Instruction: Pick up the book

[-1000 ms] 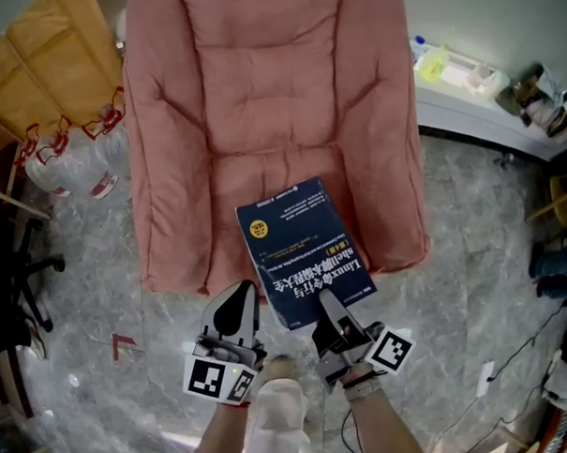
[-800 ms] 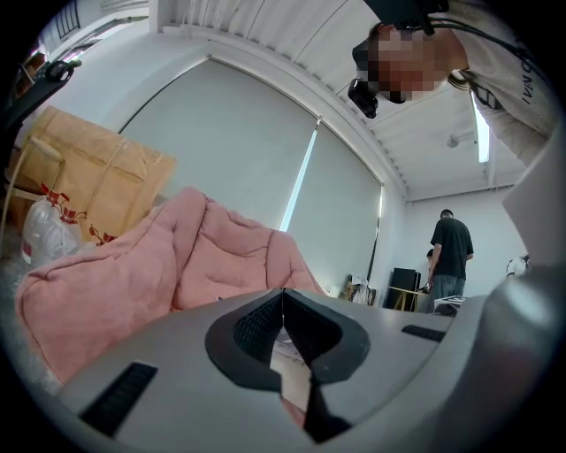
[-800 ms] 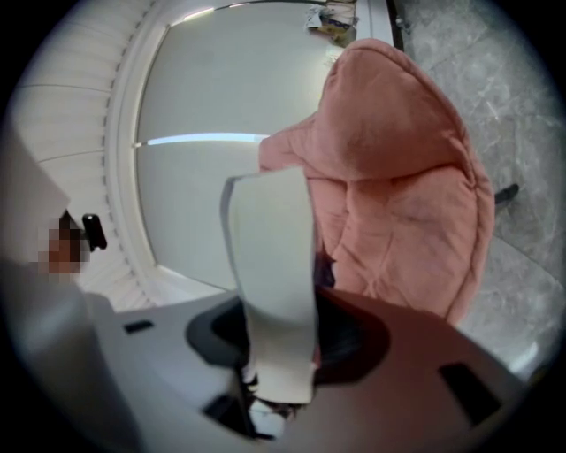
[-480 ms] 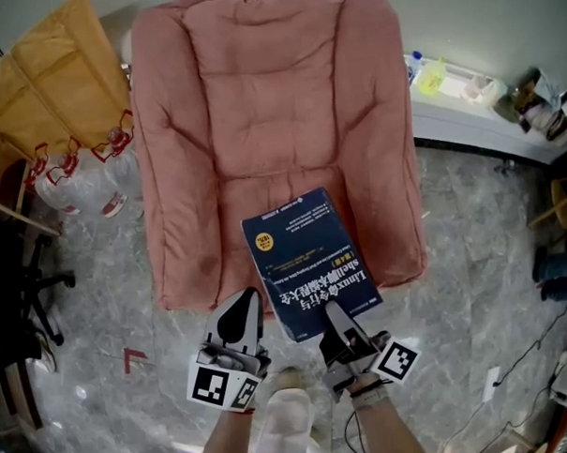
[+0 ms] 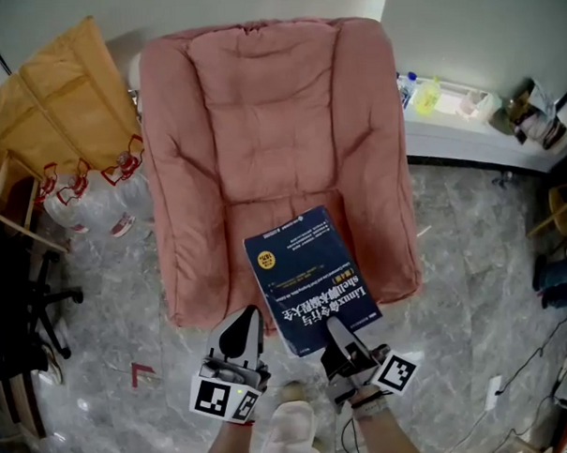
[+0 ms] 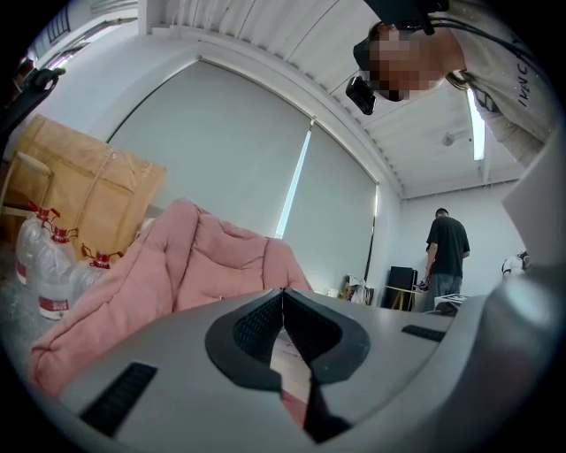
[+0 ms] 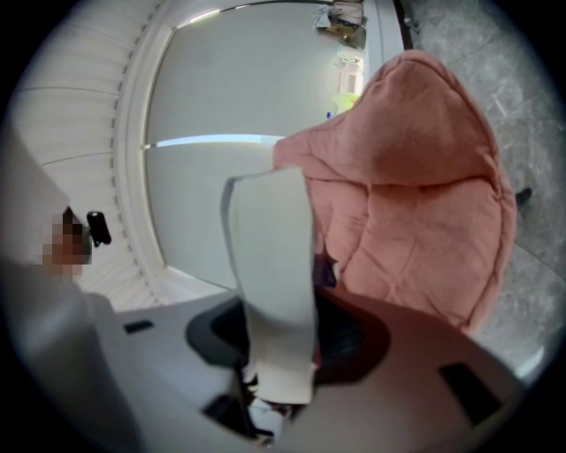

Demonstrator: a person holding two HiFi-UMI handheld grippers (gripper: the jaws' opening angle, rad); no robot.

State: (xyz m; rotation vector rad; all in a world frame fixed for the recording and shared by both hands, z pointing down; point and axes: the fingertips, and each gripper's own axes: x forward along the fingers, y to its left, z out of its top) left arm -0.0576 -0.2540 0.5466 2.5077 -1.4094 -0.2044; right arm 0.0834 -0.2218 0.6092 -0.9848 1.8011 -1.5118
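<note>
Nearest us, our left gripper (image 5: 239, 324) has its jaws pressed together on nothing, and our right gripper (image 5: 337, 327) pinches the near edge of the blue book (image 5: 307, 271). Versus a second ago, the book's up a bit higher over the pink armchair (image 5: 269, 118) seat.

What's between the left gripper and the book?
Nothing: in head view a bare gap parts left gripper and book, with the chair beneath.
</note>
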